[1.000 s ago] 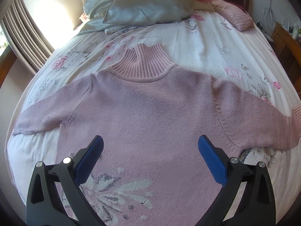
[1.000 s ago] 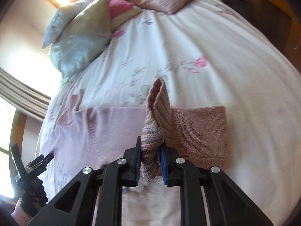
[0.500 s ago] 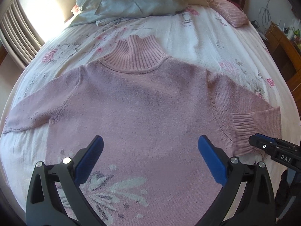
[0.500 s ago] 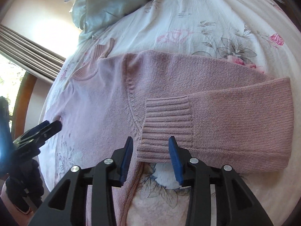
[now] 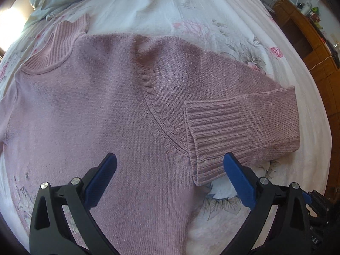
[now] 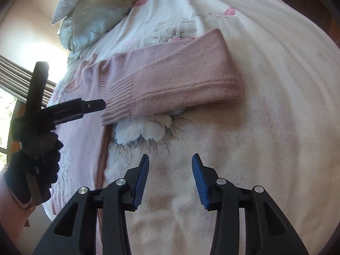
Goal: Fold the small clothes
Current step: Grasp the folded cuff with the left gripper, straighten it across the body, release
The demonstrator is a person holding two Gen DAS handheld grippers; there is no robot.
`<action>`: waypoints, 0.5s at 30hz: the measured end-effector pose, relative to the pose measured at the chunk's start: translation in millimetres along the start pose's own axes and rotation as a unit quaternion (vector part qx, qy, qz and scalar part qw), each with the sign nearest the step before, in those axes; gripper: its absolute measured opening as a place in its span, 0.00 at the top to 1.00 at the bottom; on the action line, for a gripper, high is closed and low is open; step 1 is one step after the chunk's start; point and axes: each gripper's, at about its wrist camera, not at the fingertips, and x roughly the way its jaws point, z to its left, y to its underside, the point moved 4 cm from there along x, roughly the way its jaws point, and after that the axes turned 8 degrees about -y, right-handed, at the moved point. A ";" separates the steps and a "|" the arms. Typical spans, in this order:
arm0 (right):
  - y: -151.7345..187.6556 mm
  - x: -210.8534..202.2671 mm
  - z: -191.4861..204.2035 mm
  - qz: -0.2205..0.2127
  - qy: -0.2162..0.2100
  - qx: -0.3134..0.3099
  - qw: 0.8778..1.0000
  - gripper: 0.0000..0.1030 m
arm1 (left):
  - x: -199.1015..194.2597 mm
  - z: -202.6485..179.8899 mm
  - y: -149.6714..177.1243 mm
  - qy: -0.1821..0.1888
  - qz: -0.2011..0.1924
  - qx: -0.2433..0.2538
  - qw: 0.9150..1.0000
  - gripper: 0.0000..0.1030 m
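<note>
Both tools are wide open and hold nothing. Left tool (image 5: 170, 178) hangs over the lower side of the pink sweater (image 5: 102, 106), with its blue pads (image 5: 99, 178) above the knit and not pinching it. Right tool (image 6: 170, 178) hangs over the bare bed (image 6: 265, 106), well back from the sweater.

Only the left view shows the ribbed neck (image 5: 59, 40) and the wide body of the sweater, lying flat. It also shows a wooden cabinet (image 5: 308, 38) at the far right, with small things on top. Only the right view shows the left tool from the side (image 6: 70, 110), held by a hand (image 6: 36, 161) in a dark glove. Its tip is just beside the cuff (image 6: 119, 104). That view also shows brown curtains (image 6: 19, 78) at a bright window.

Both views show one sleeve (image 5: 244, 110) folded back over itself, so its ribbed cuff lies near the body.

White bedding with pink flowers covers the bed. A pale blue pillow (image 6: 93, 17) lies at the far end.
</note>
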 end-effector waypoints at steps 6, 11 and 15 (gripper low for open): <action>11.6 -7.9 -9.4 -0.012 0.000 0.013 1.000 0.58 | 15.0 -28.9 -6.3 0.047 0.019 0.000 0.999 0.17; 10.4 -12.9 -14.6 -0.025 -0.004 0.028 0.999 0.58 | 10.5 -47.3 -14.3 0.049 0.002 0.010 0.999 0.68; 9.9 -13.5 -15.0 -0.031 -0.006 0.034 0.999 0.57 | -8.8 -40.7 -21.9 0.070 -0.025 -0.019 0.997 0.96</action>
